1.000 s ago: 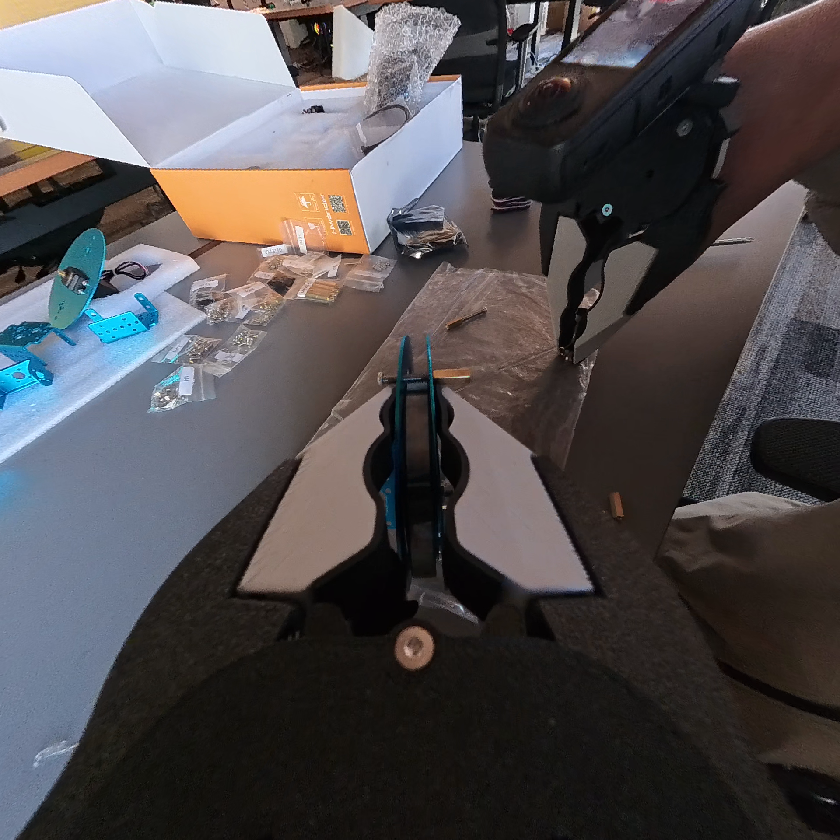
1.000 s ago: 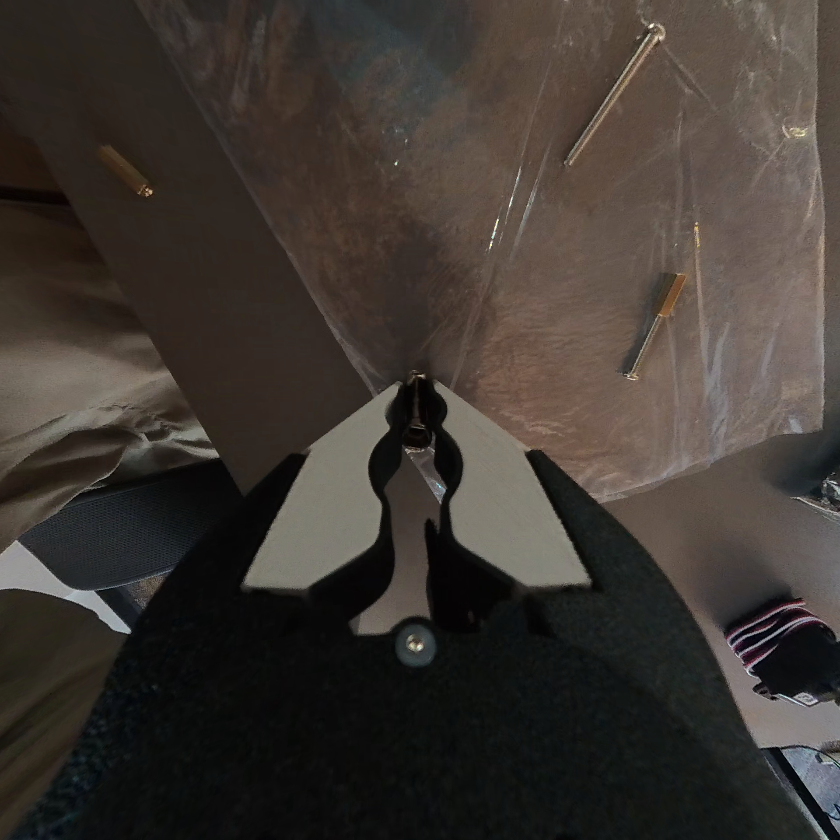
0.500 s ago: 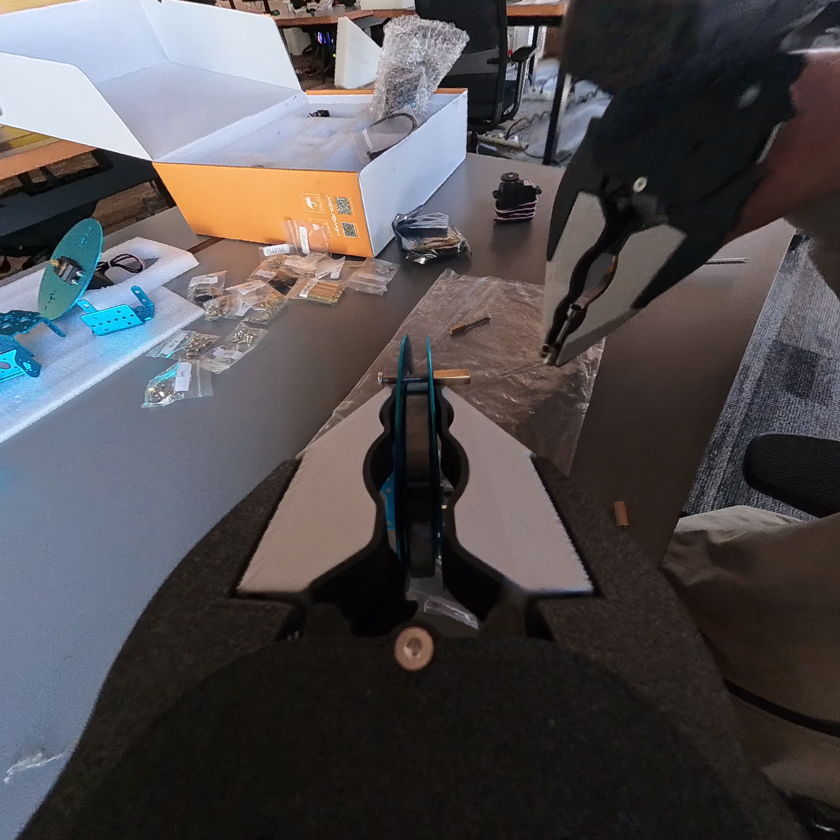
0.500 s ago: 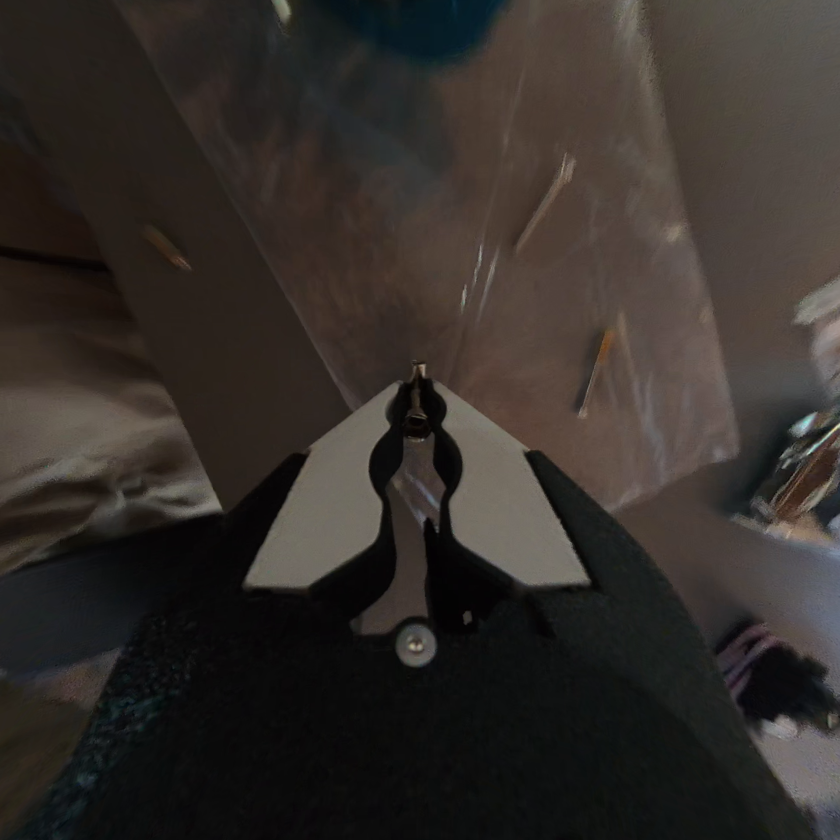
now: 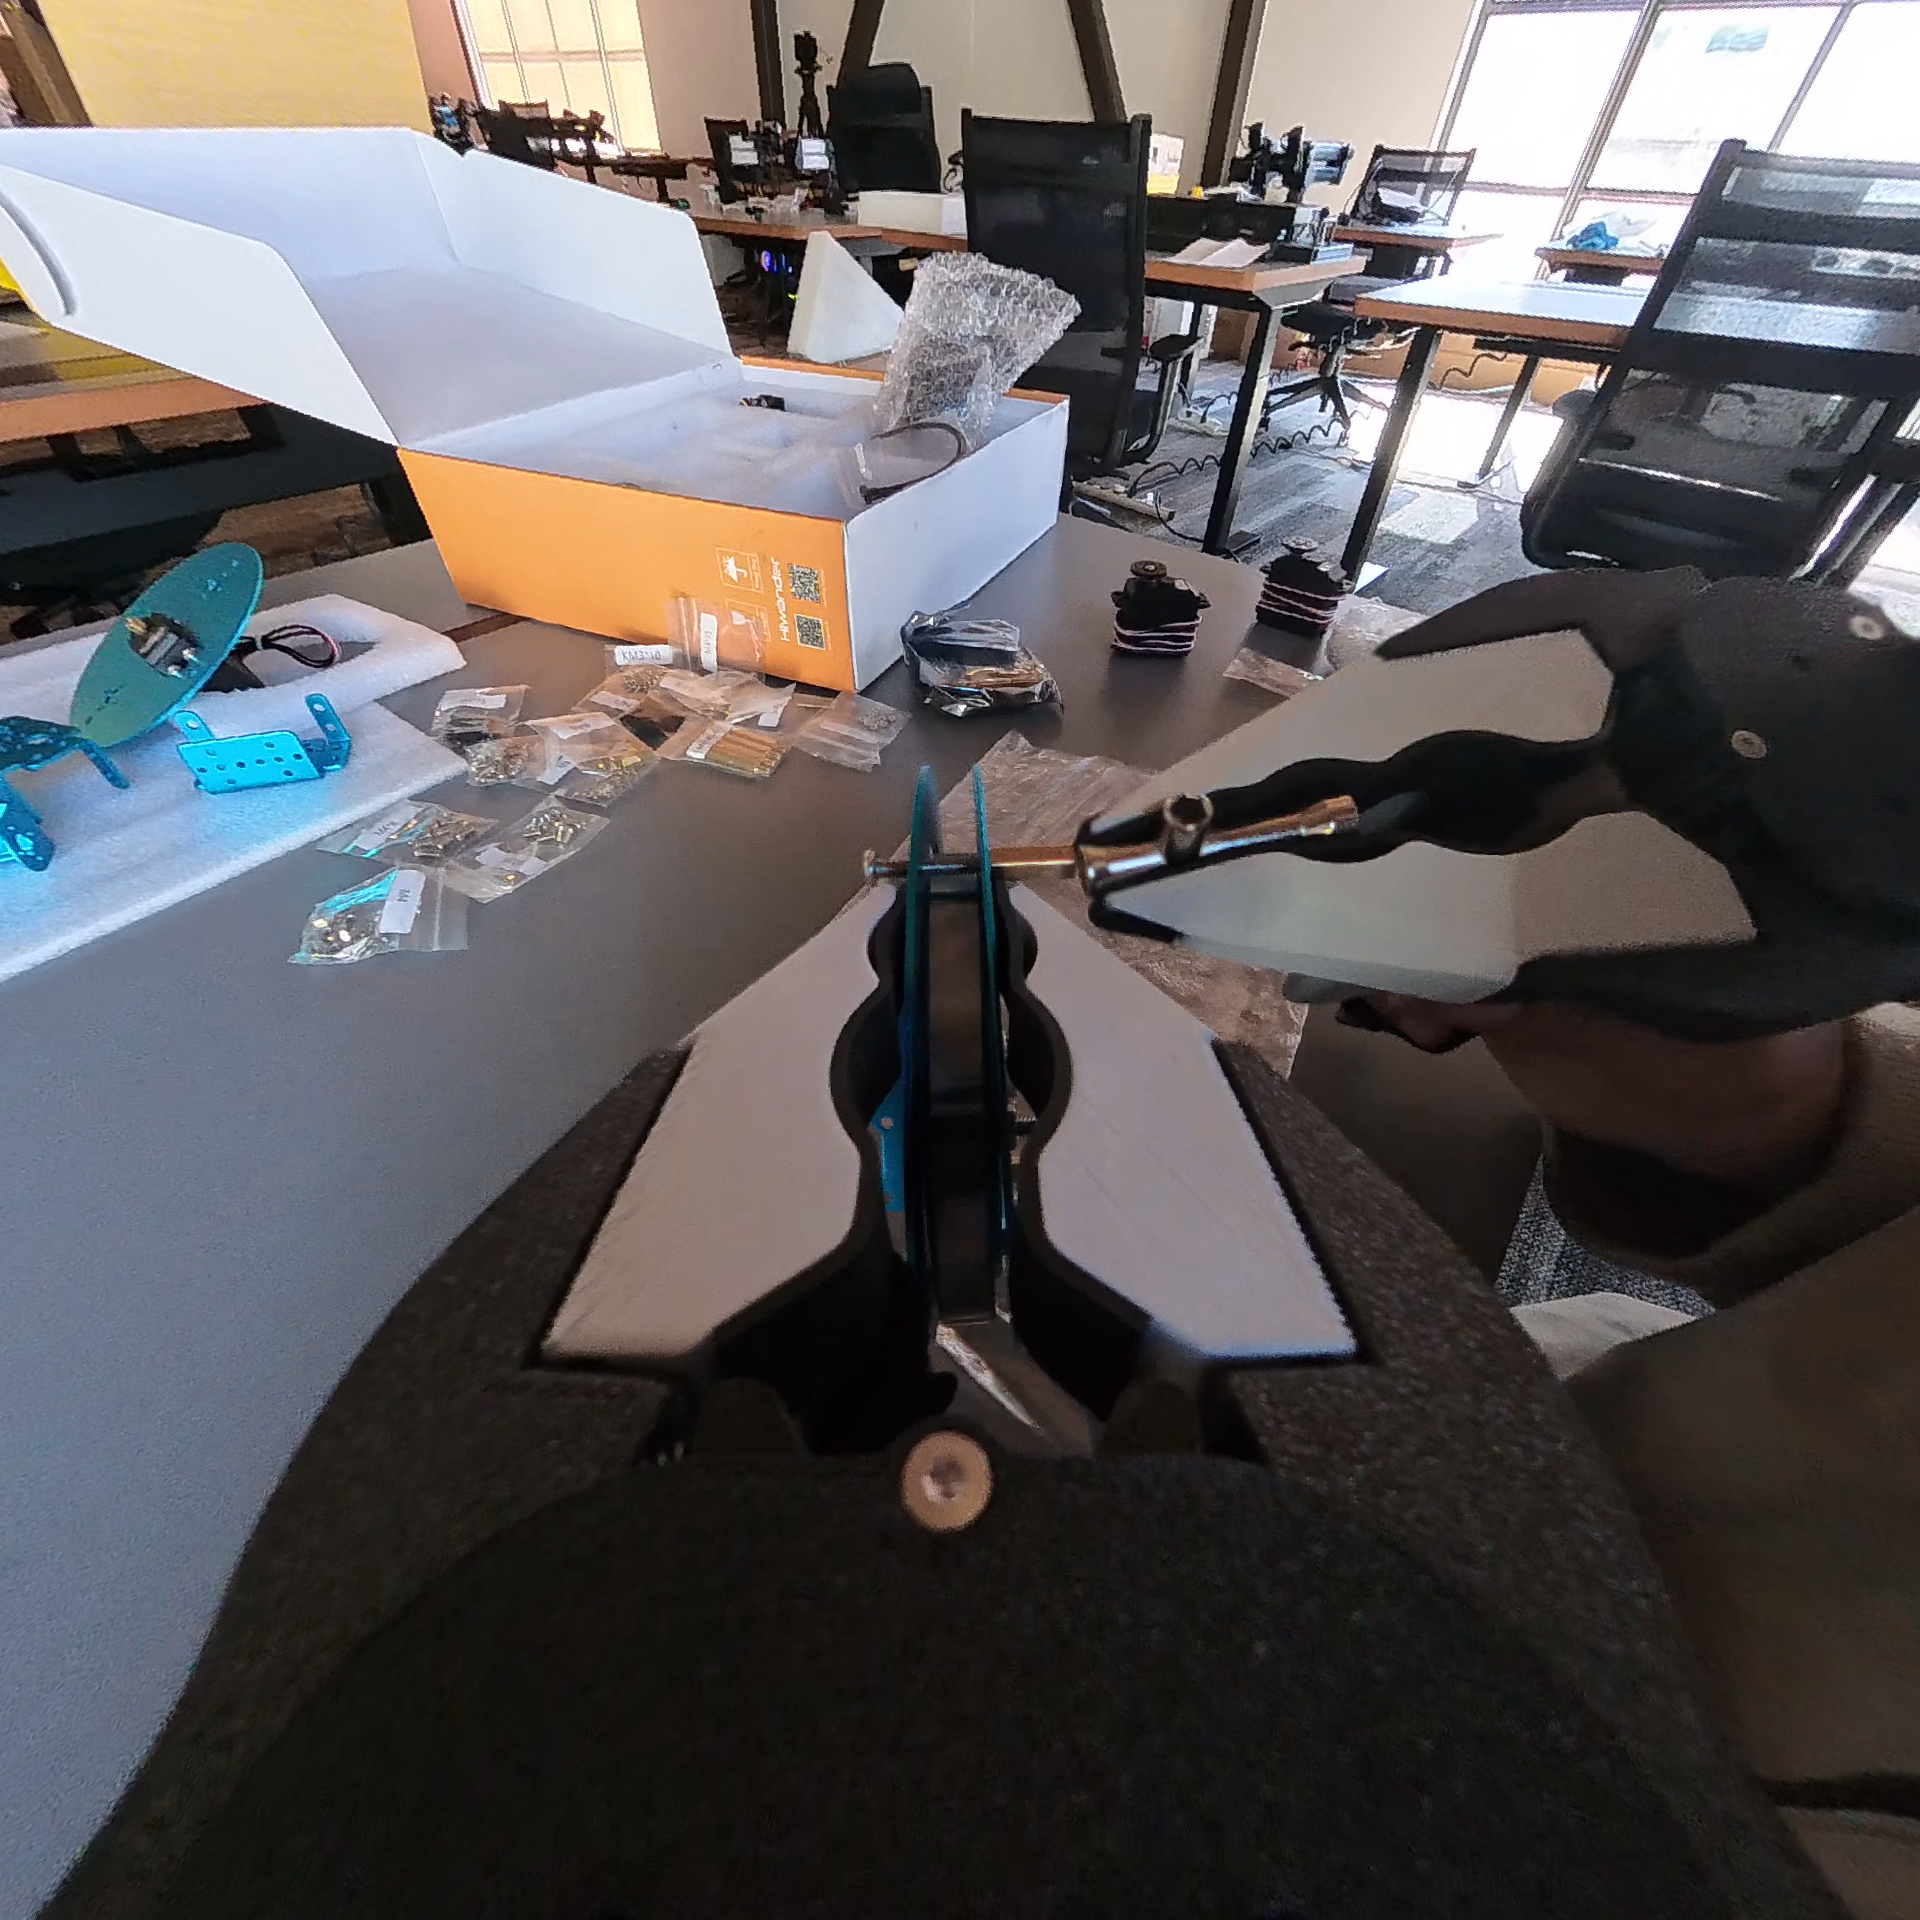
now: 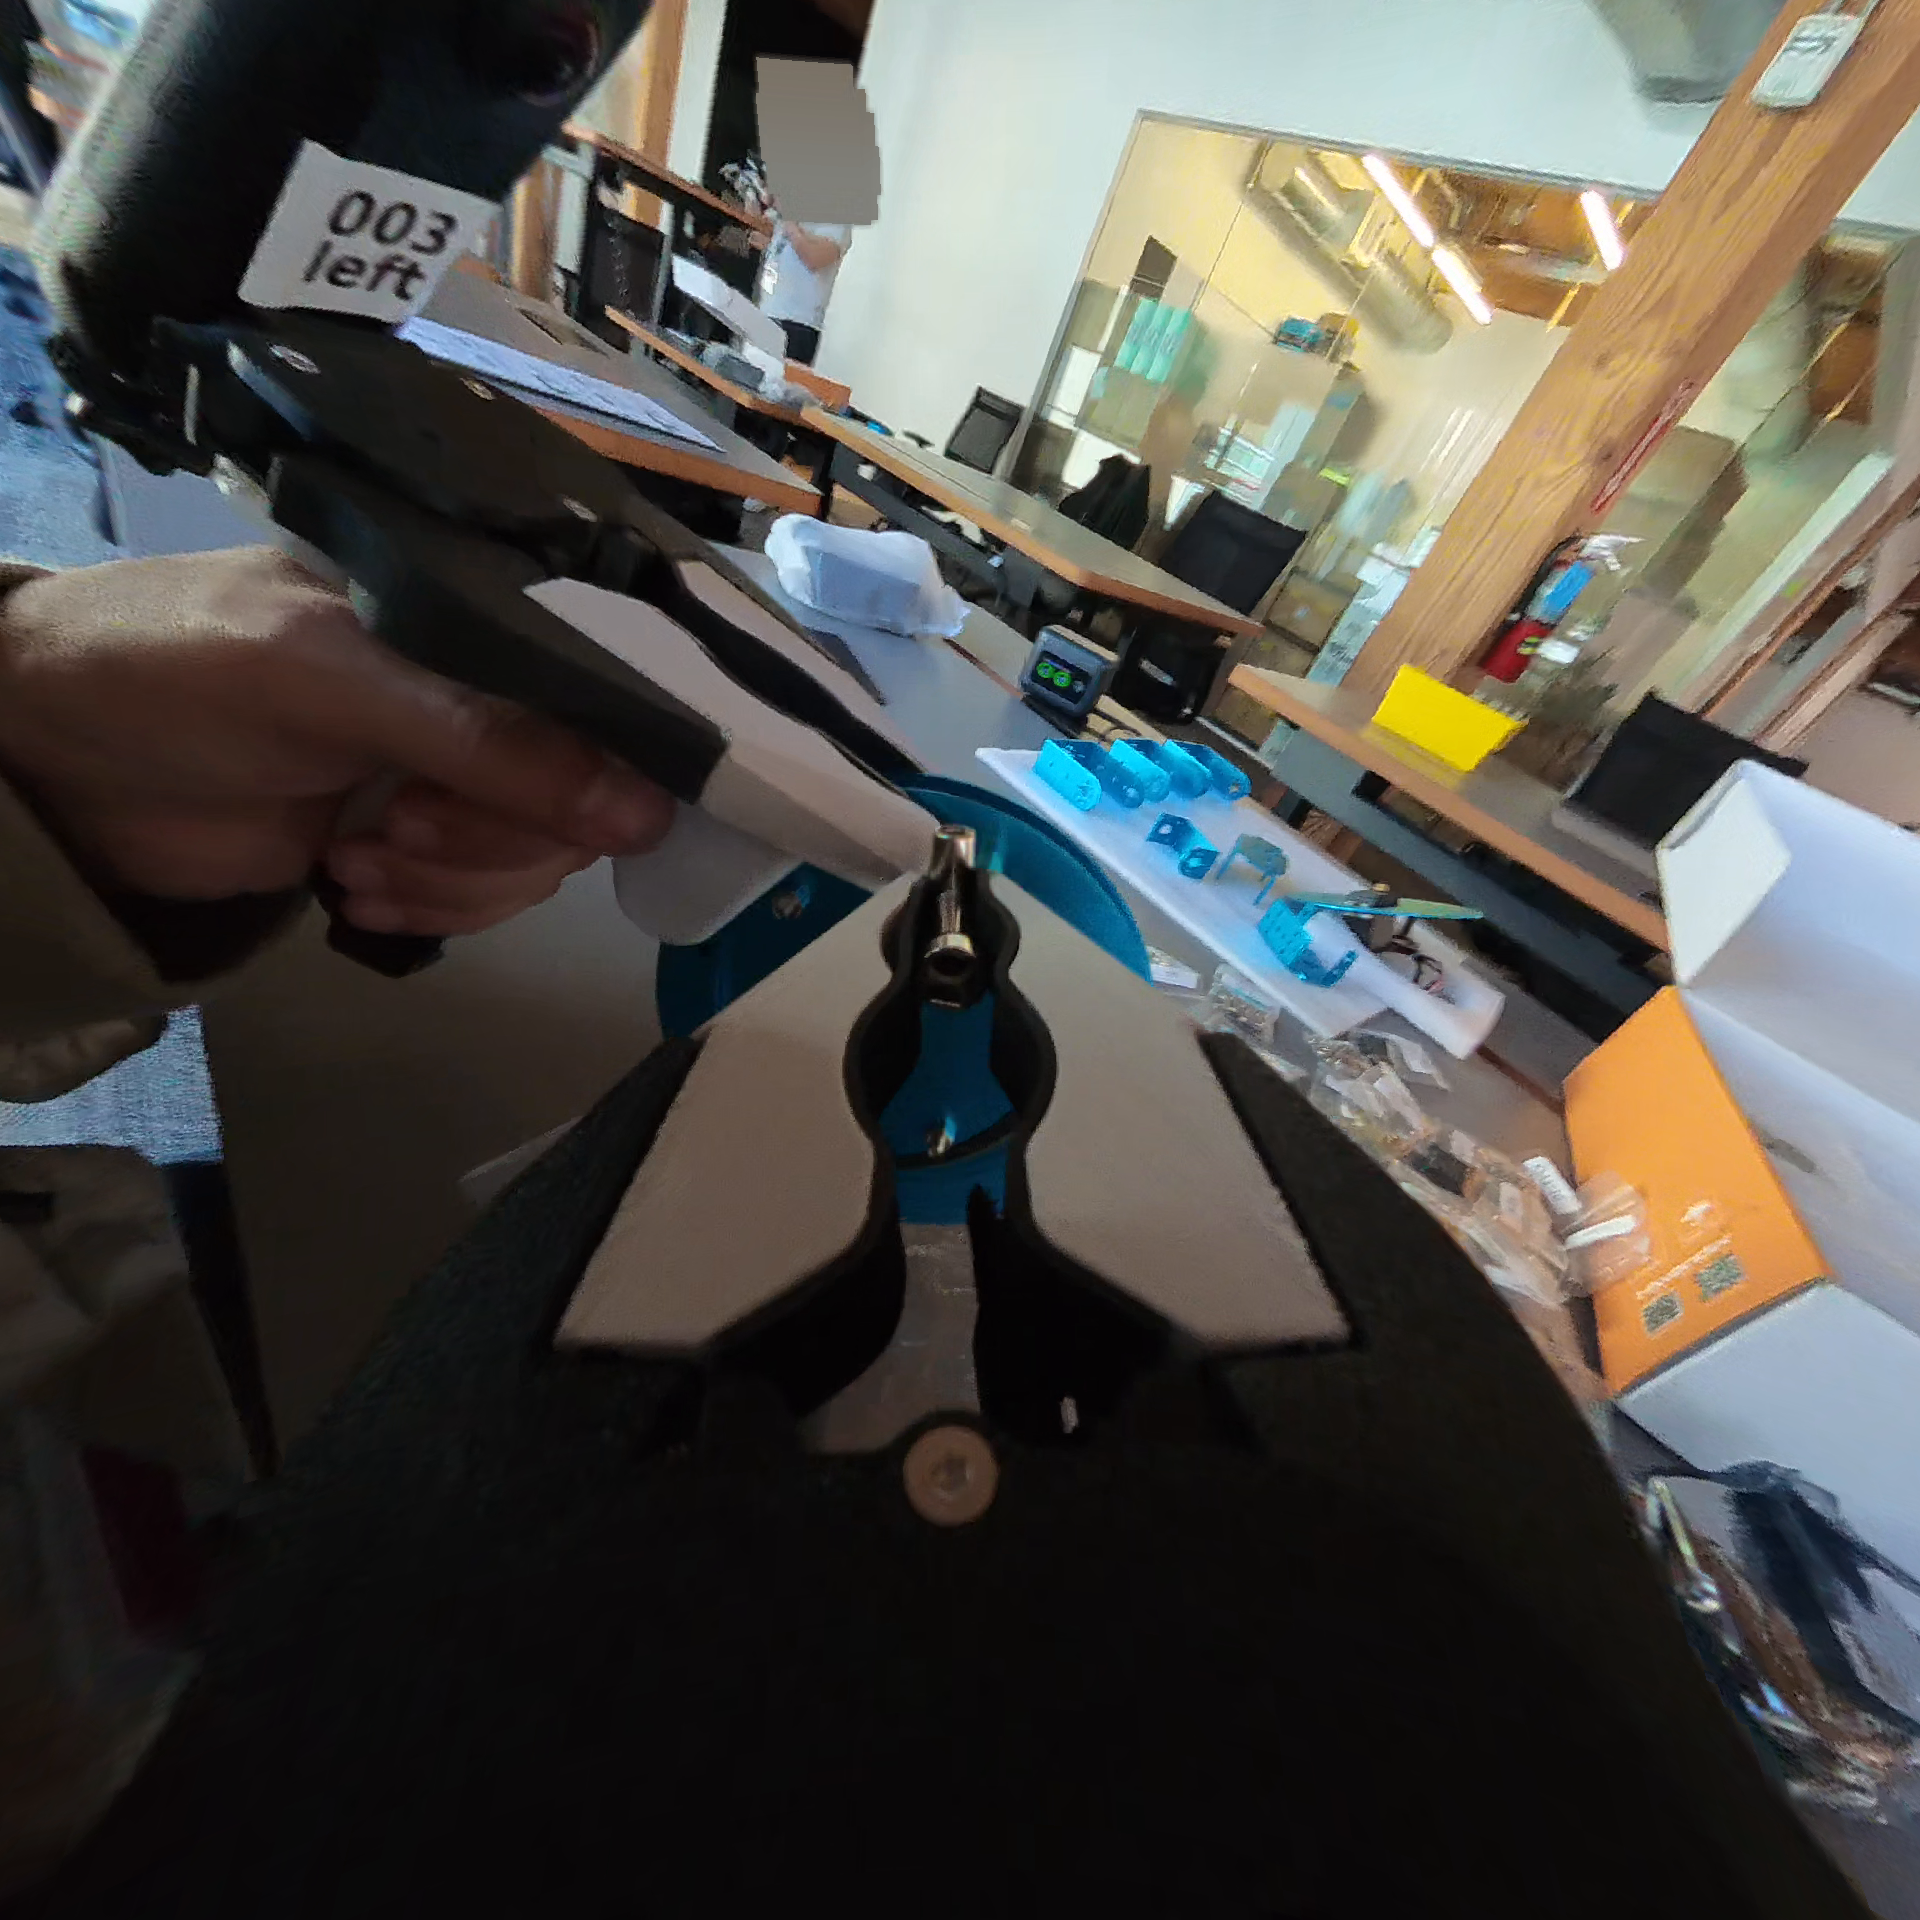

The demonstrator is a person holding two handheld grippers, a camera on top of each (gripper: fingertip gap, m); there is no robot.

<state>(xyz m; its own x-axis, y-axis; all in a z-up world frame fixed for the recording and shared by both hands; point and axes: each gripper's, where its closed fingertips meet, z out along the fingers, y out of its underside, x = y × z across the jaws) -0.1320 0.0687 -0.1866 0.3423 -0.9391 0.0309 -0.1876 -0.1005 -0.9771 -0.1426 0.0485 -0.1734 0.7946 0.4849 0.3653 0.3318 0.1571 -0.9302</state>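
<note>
Twin teal discs (image 5: 943, 997) are pinched edgewise by left gripper (image 5: 945, 914); small metal wrench (image 5: 1195, 836) is clamped in right gripper (image 5: 1091, 868), meeting the discs' bolt (image 5: 935, 862) above the counter (image 5: 312, 1091).

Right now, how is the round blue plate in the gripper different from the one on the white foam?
The blue disc pair is two plates, clamped edge-on in the left hand-held gripper above the table, with a bolt through it. The single blue disc leans tilted on the white foam, ungripped. Both are round, blue metal.
</note>
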